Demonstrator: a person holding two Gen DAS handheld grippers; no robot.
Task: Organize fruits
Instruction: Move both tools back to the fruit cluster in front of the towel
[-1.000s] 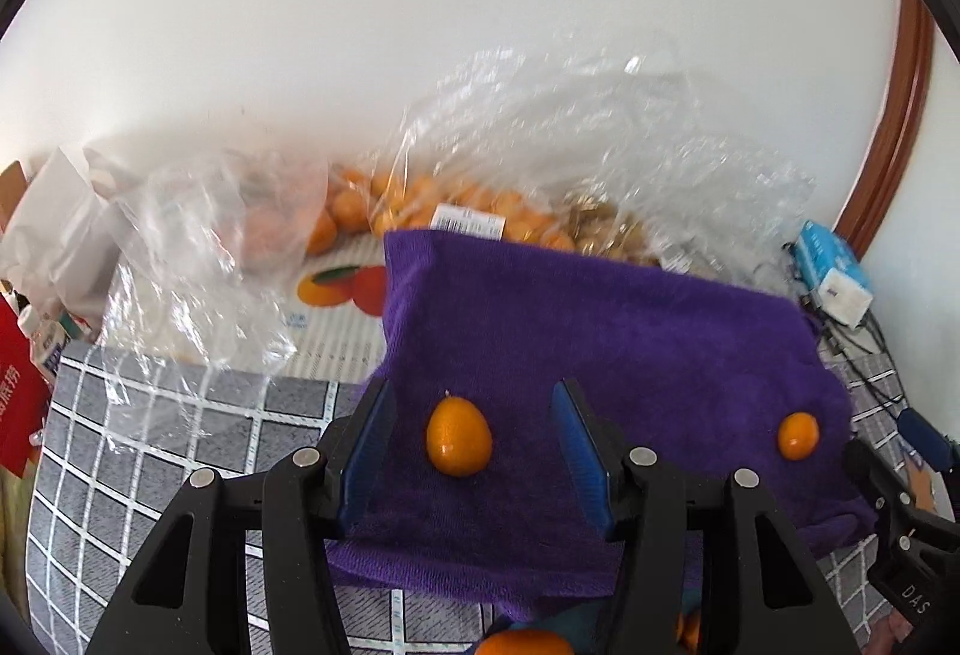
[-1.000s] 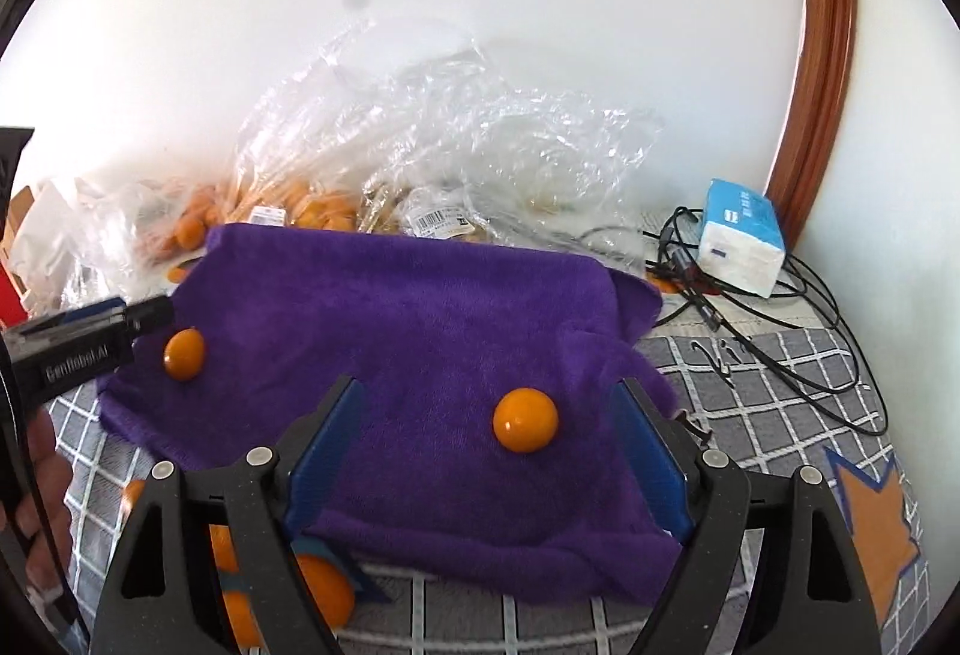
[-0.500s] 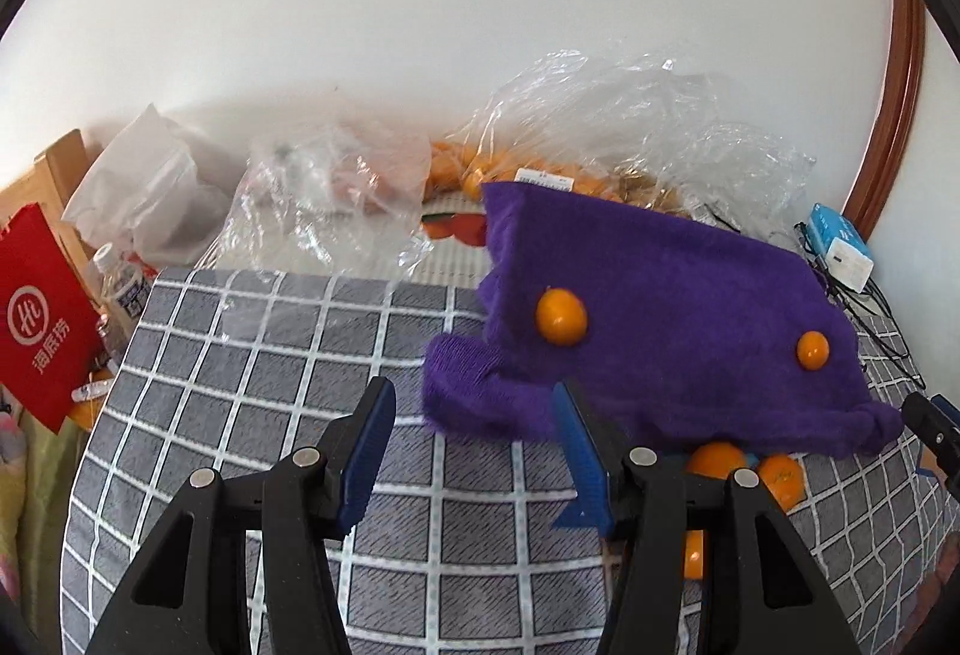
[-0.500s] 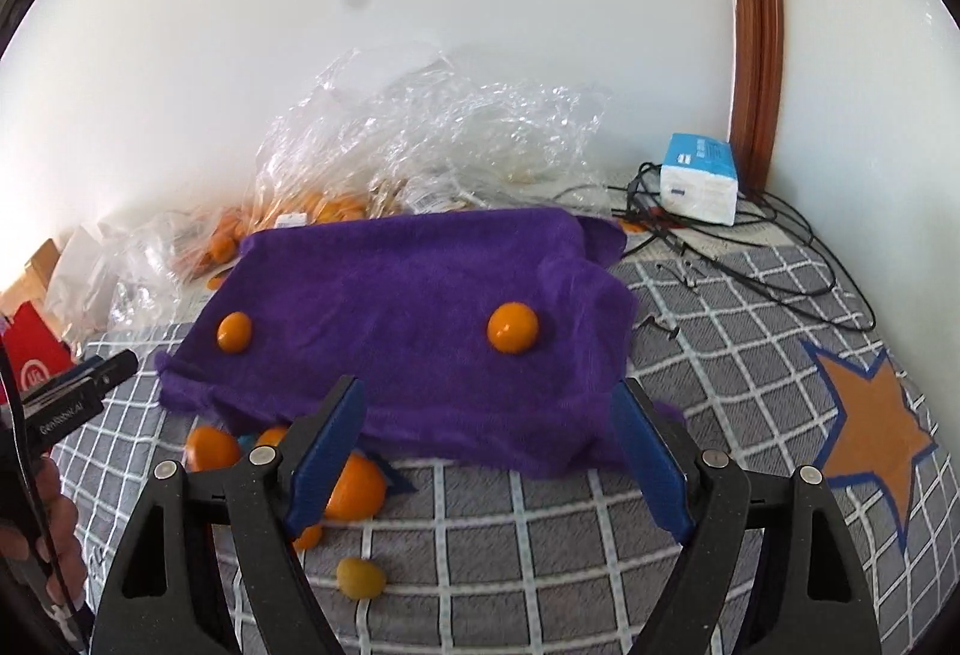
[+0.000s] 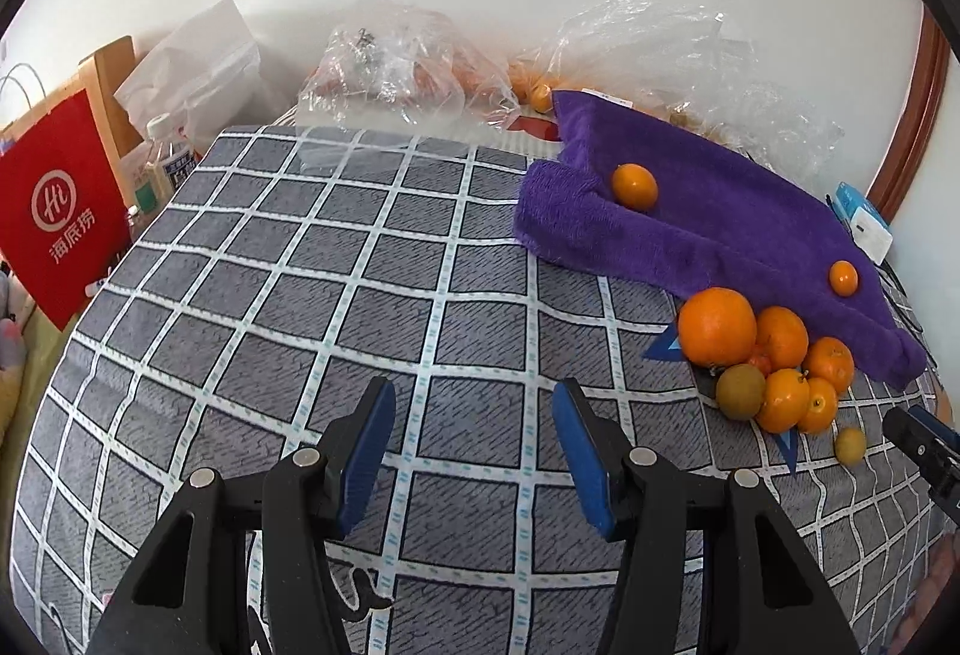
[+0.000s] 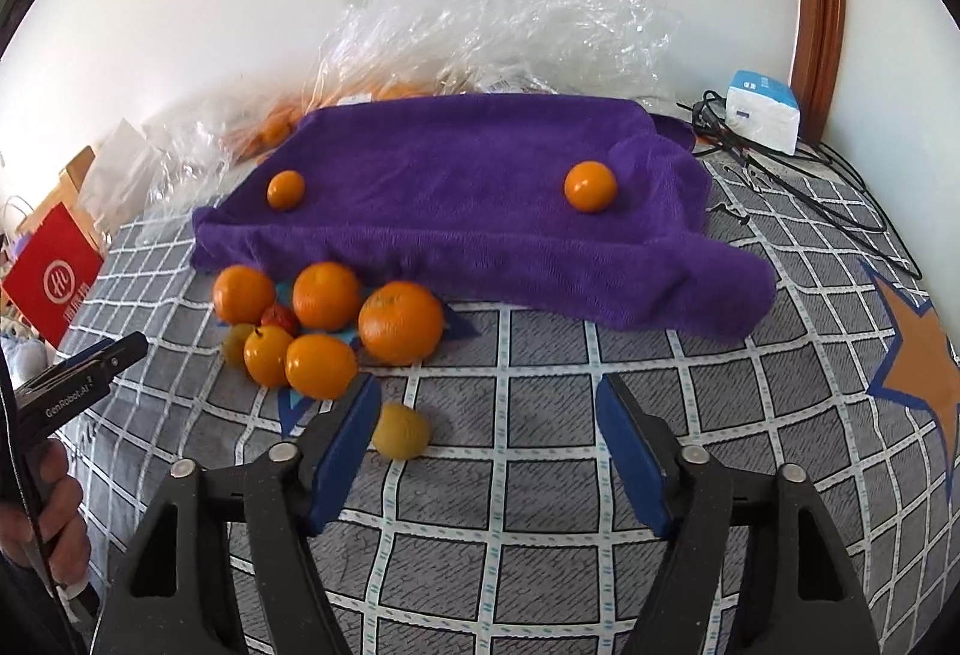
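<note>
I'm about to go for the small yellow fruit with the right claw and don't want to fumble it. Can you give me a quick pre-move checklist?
1. Right claw empty: ok, jaws closing on nothing.
2. Small yellow fruit between its fingers: not ok, it lies beside the left finger.
3. Fruit apart from the orange pile: ok.
4. Left claw empty, away from the fruit: ok.
5. Two oranges resting on the purple towel: ok.

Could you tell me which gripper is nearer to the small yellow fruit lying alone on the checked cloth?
Right. The yellow fruit lies just beside the right gripper's near finger, jaws closing, nothing between them. The left gripper hangs over bare cloth, well aside of it.
</note>
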